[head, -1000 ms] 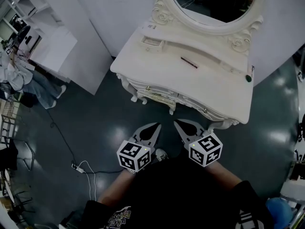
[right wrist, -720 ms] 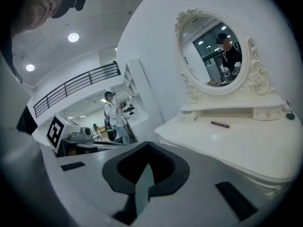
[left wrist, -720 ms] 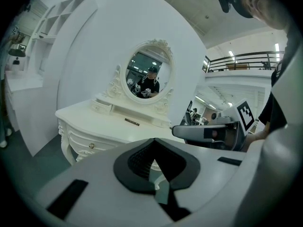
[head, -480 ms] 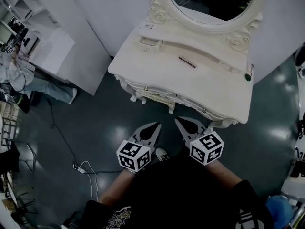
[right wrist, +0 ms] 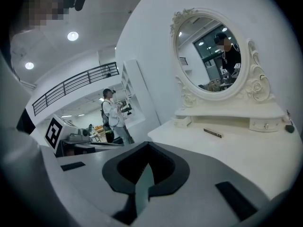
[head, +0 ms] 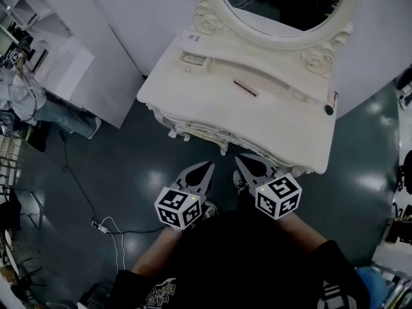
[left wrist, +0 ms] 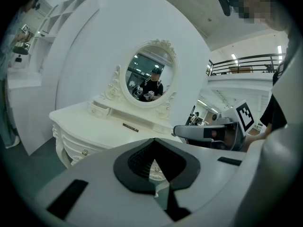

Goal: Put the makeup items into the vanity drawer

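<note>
Since a second ago: vanity (head: 193, 102) has slid left and lower in the head view; both claws sit nearer its front edge.

Left gripper (head: 207, 165): jaws together, nothing between them. Right gripper (head: 239, 159): jaws together too, only a thin slit showing floor. Both hang above the dark floor (head: 129, 166), just short of the vanity front, apart from it.

Writing: marker cubes carry black-and-white square patterns only. Print on the person's dark shirt (head: 161, 295) is cut off at the frame bottom, unreadable.

Makeup items: slim dark stick (head: 245, 88) lies flat mid-tabletop, angled. Small dark round item (head: 329, 110) sits near the right rear corner; a thin pale thing just beside it, too small to identify.

Containers: small left drawer (head: 193, 59) under the mirror shelf stands pulled out a little; contents not discernible. Small right drawer (right wrist: 265, 125) is closed, knob showing. Front drawers in the curved body are closed, knobs visible.

Oval mirror (head: 283, 5) is cut off at top; it reflects a person in dark clothing.

Left of the vanity: white shelving (head: 38, 18), a cable and white plug (head: 106, 224) on the floor.
</note>
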